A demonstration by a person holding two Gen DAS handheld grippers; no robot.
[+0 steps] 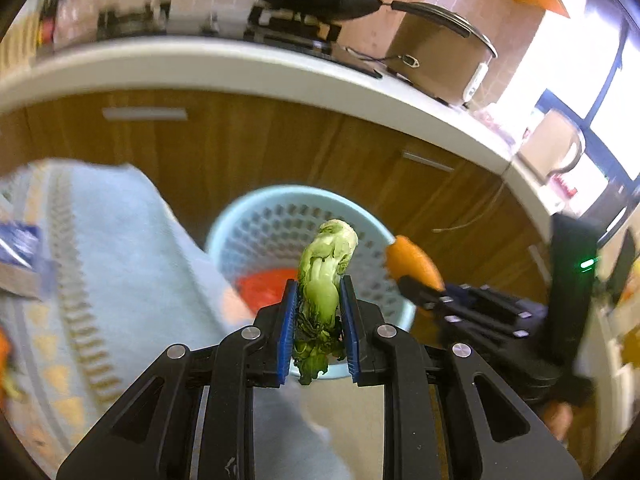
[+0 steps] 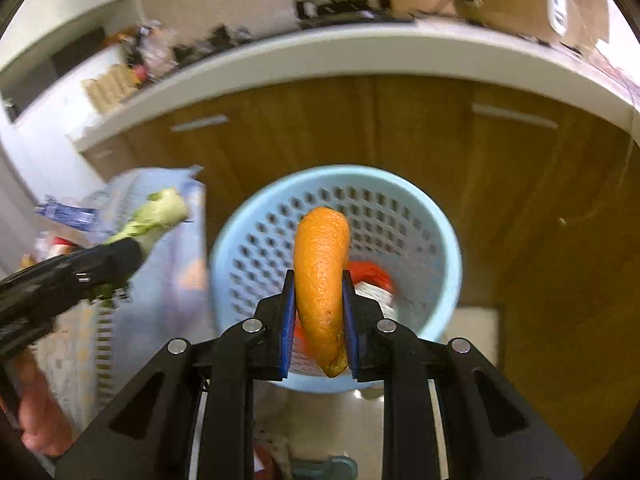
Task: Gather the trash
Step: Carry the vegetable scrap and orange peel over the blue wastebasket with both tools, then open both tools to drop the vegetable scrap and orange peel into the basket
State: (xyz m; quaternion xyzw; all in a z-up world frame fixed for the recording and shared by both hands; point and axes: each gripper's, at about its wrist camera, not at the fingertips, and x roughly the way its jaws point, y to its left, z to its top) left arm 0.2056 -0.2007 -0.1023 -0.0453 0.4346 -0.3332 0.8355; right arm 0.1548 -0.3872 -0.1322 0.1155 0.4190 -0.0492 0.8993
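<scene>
Left gripper (image 1: 318, 300) clamped on a cabbage stalk (image 1: 326, 268), right gripper (image 2: 318, 300) clamped on a carrot (image 2: 320, 276), both near the blue basket (image 2: 440, 240).

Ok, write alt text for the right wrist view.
The right gripper holds an orange peel in its jaws above a blue basket with red trash inside. At left, the left gripper holds a green vegetable stalk; wooden cabinets stand behind.
</scene>
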